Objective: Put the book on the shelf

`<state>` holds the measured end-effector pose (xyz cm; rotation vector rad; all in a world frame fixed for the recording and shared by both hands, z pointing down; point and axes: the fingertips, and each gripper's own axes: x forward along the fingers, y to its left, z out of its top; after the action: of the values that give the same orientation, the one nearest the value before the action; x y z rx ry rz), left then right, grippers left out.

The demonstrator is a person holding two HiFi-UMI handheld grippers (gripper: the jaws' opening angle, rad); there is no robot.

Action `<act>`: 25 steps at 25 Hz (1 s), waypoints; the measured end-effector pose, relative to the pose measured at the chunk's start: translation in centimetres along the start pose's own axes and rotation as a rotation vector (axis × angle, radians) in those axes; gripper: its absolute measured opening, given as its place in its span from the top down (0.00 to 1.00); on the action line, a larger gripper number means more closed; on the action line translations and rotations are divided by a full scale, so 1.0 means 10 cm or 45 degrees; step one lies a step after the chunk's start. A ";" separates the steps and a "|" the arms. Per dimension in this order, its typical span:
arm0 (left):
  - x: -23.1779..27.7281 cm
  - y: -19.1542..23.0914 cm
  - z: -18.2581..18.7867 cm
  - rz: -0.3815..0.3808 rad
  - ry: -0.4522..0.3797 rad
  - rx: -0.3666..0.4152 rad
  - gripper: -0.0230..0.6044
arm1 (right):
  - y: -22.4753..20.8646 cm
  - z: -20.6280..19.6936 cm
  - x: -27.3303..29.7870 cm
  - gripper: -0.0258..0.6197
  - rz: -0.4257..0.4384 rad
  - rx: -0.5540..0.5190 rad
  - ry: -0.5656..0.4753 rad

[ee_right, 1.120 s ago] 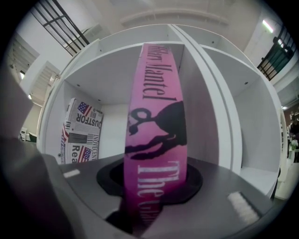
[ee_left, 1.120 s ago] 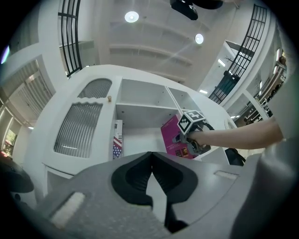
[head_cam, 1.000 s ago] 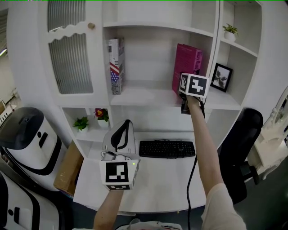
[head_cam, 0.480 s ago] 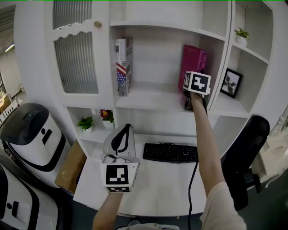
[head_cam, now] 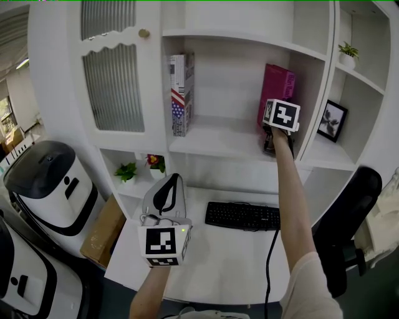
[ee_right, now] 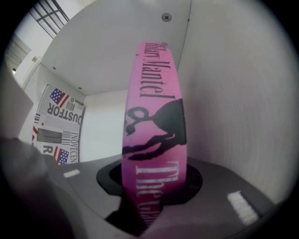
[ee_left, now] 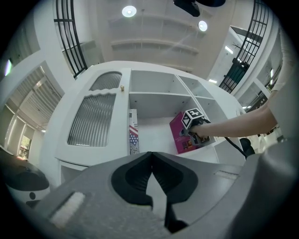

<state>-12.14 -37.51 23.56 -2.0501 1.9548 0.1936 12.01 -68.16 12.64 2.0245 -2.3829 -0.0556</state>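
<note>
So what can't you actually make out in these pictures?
- Head view: bottom edge of the pink book, hidden behind the right tool; on the shelf or not, unclear.
- Right gripper view: end of the spine title, covered by the tool.
- Head view: framed picture, too small to read.

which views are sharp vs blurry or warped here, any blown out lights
Head view: sharp and evenly lit, though the shelf lines bend toward the frame edges. Left gripper view: strong fisheye with dark corners, ceiling lights blown out, the near left gripper soft. Right gripper view: the pink book fills the centre with its lower lettering blurred; the striped book is crisper.
</note>
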 end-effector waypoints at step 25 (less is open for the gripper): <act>-0.09 0.14 0.27 0.007 -0.112 -0.052 0.97 | 0.29 0.16 -0.98 0.48 0.132 -0.121 -0.326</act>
<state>-13.25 -35.87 21.12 -2.0257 1.9190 0.3218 10.73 -57.96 11.23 1.9540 -2.5698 -0.4435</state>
